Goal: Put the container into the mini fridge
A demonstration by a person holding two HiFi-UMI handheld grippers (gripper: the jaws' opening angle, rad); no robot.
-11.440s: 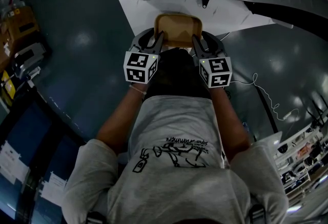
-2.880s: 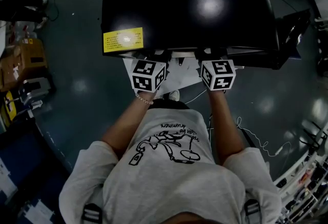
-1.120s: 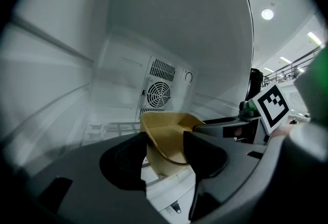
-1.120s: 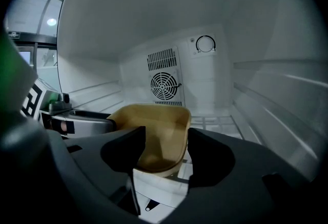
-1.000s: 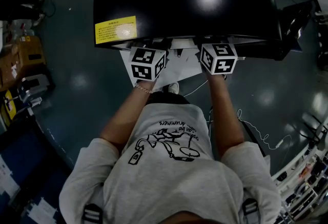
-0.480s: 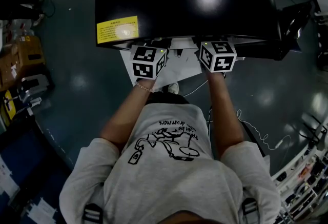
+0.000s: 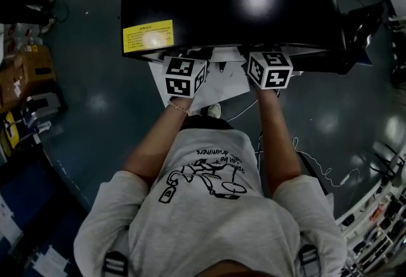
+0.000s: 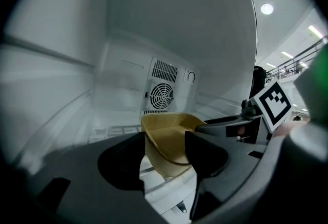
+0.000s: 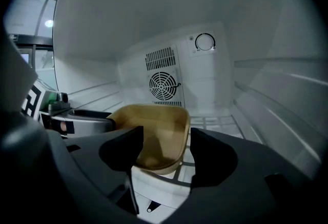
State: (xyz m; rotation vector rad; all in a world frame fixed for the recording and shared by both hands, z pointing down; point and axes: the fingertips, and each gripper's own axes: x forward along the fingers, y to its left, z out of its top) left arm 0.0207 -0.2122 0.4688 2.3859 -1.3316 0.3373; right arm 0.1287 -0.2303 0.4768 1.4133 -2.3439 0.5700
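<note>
Tan container set down inside the mini fridge, both pairs of fingers loosened off it.

The container [image 9: 154, 125] sits on the wire shelf [image 9: 218, 121] of the mini fridge [image 7: 241, 9], straight ahead of the fingers and slightly below them, in front of the fan grille [image 9: 162, 84]. The left gripper [image 8: 165, 141] straddles its left wall and the right gripper [image 9: 166, 136] its right wall, both equally near. Both sets of jaws have just been opening and stand wide, with the rim between them but not pinched. Its long axis seems to run away from the fingers toward the back wall, so drawing straight back should clear it. The yellow label [image 7: 147, 36] on the fridge top carries print too small to read, and no brand shows.
</note>
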